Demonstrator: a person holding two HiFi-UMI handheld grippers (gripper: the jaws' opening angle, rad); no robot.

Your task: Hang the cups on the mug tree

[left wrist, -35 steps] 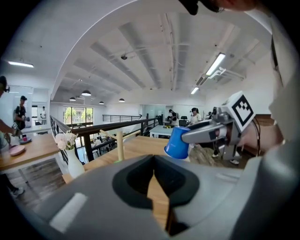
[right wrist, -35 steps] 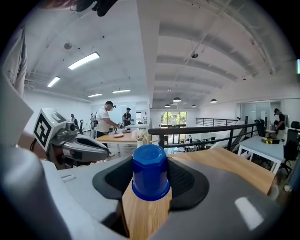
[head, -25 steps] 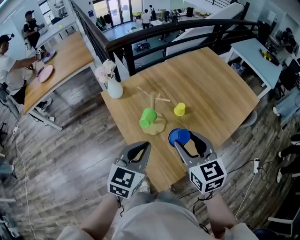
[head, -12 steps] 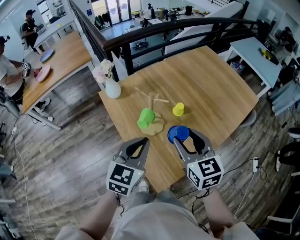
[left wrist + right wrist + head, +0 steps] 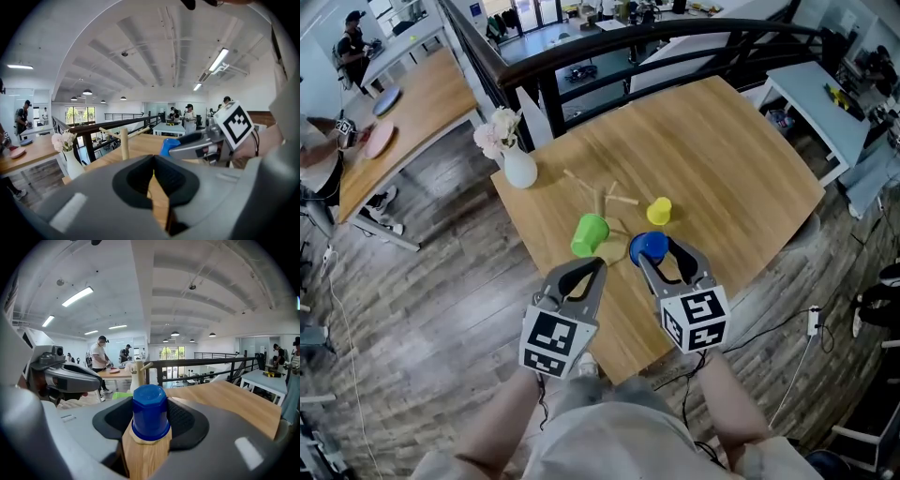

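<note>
The wooden mug tree (image 5: 602, 200) stands mid-table with bare pegs. A green cup (image 5: 590, 234) lies on its side against the tree's base, and a yellow cup (image 5: 659, 211) stands just right of it. My right gripper (image 5: 654, 251) is shut on a blue cup (image 5: 649, 247), bottom up, just in front of the tree. In the right gripper view the blue cup (image 5: 150, 412) fills the gap between the jaws, with the tree (image 5: 139, 376) behind it. My left gripper (image 5: 598, 267) is shut and empty, close in front of the green cup.
A white vase with flowers (image 5: 519, 167) stands near the table's far left corner. The table's front edge (image 5: 623, 361) is close under both grippers. A dark railing (image 5: 609, 70) runs behind the table. People work at another table (image 5: 403, 122) at the far left.
Both grippers have moved forward toward the mug tree. The blue cup has travelled with the right gripper and now sits close to the tree's base.
</note>
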